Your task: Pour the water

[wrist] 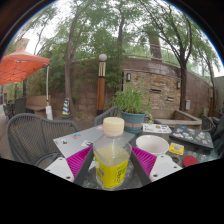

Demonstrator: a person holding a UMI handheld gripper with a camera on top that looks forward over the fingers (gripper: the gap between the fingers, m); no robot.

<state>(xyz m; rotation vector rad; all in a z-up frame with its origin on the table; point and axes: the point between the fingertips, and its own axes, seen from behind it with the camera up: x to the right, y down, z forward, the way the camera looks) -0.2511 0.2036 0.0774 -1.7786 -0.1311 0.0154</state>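
Note:
A clear plastic bottle (112,155) with a white cap and a yellow label stands upright between my gripper's (112,163) pink pads (80,160). Both pads press against its sides, so my gripper is shut on it. The bottle holds pale liquid up to its shoulder. Just beyond it to the right, a white bowl (152,144) sits on the glass table (75,142). The lower part of the bottle is hidden.
A potted green plant (132,103) in a blue pot stands at the table's far side. Small items and a tray (196,137) lie to the right, with a red object (190,160) nearer. Metal mesh chairs (35,135) stand left. A brick wall and trees lie beyond.

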